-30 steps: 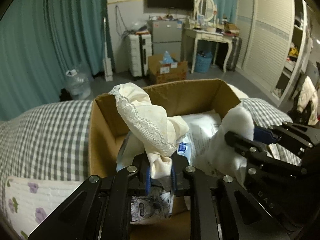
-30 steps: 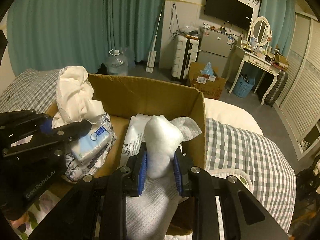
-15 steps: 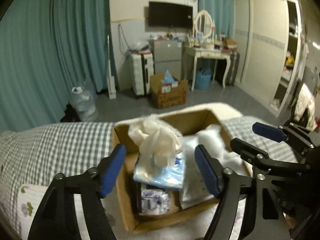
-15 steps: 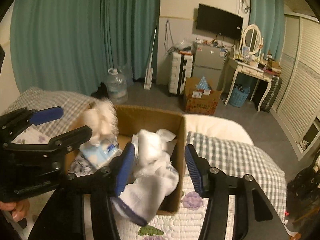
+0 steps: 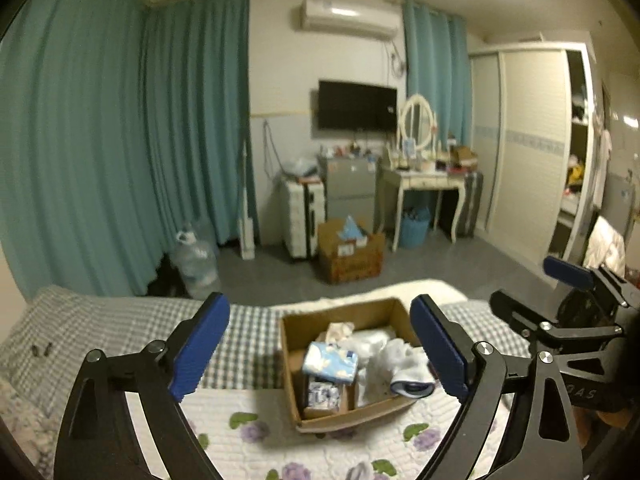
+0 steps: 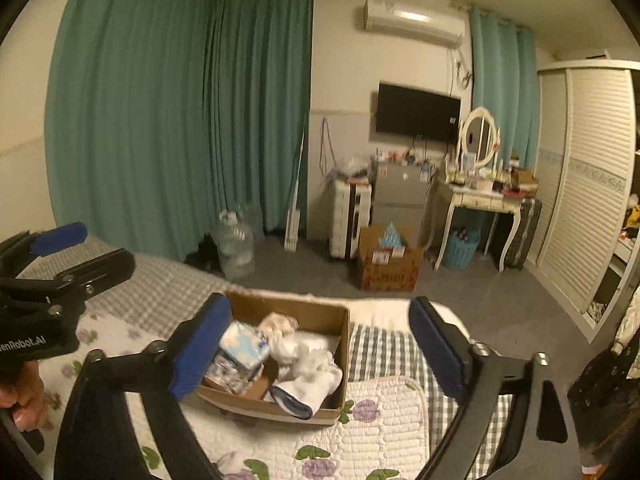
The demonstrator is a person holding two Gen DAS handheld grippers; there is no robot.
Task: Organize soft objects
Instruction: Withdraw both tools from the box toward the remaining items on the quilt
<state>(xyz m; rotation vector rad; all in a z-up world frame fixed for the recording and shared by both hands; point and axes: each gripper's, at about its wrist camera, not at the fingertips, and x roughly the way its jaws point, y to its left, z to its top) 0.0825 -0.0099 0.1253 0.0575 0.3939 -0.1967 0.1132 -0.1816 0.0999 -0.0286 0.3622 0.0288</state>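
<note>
The bed (image 5: 100, 320) fills the lower part of both views, spread with a grey checked blanket (image 6: 384, 344) and, nearer the camera, a white quilted pad (image 5: 248, 452) printed with purple flowers. An open cardboard box (image 5: 292, 360) sits on the pad at lower centre, its far end toward the checked blanket.

Box (image 5: 348, 414): I see open cardboard, resting on the quilt.
Tissue pack (image 5: 330, 362): blue-white, at 9 o'clock inside.
Socks (image 5: 400, 364): white, heaped at 3 o'clock.
</note>
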